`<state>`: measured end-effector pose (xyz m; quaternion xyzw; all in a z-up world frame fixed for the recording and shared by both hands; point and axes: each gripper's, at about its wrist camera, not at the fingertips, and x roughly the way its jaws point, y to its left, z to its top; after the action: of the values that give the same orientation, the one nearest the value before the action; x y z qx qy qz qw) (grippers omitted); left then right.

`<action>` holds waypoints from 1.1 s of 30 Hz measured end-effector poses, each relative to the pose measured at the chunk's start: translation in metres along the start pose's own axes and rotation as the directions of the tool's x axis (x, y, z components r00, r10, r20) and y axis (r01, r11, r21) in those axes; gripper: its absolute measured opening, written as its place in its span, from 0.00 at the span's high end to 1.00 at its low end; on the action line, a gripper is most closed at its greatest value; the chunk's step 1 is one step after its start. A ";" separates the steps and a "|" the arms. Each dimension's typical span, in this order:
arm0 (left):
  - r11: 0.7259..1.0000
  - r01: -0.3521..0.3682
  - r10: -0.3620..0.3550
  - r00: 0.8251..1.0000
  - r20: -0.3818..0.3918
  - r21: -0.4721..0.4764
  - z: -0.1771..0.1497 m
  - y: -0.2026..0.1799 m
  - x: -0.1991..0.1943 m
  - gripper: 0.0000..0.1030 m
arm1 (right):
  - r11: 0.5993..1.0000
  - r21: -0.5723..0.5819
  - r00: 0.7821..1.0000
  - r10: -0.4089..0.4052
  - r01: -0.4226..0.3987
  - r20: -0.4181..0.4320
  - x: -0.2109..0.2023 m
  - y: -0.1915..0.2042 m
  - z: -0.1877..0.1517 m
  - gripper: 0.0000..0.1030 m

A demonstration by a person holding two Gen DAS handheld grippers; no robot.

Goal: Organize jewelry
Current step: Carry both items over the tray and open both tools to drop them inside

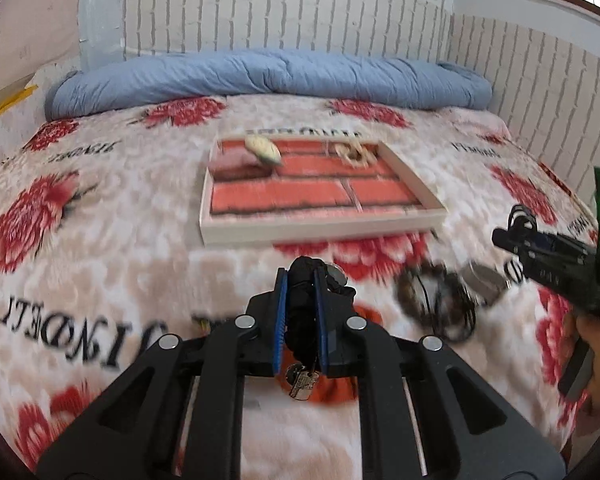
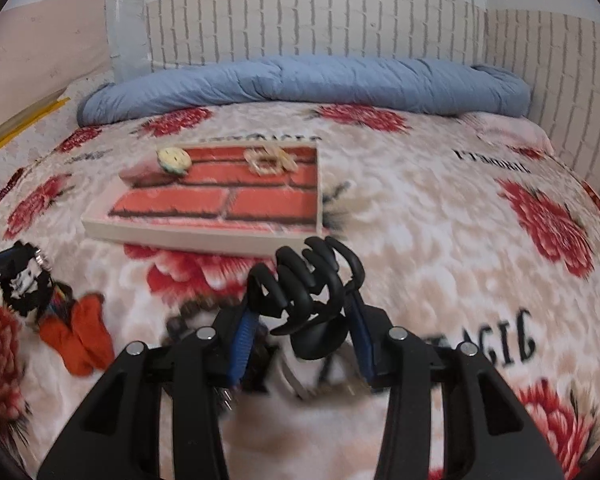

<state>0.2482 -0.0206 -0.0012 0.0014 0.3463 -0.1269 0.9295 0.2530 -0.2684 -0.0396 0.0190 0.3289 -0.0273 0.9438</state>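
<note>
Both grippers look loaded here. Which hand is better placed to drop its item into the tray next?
Probably the right. The right gripper holds the black claw clip just short of the tray's near rim. The left gripper, shut on a black cord item, sits farther back.

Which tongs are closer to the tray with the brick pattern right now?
Right, by a little. The right tongs, holding a black claw clip, reach almost to the tray's front rim. The left tongs hold a black cord further back.
</note>
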 end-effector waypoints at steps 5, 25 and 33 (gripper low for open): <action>1.000 -0.012 0.012 1.000 0.013 0.003 0.040 0.008 0.026 0.89 | 0.999 -0.025 0.999 0.022 -0.021 0.026 0.016 0.022 0.034 0.59; 0.999 0.044 -0.047 0.990 -0.135 -0.030 0.145 0.013 0.192 0.89 | 0.997 -0.074 0.997 -0.023 0.018 -0.068 0.163 0.047 0.133 0.59; 1.000 0.009 -0.013 0.980 -0.197 -0.020 0.163 0.006 0.262 0.89 | 0.997 -0.064 0.986 -0.051 0.042 -0.160 0.220 0.035 0.146 0.59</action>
<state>0.5452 -0.0913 -0.0467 0.0031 0.4376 -0.1279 0.8900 0.5178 -0.2497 -0.0620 -0.0151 0.4056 -0.0377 0.9132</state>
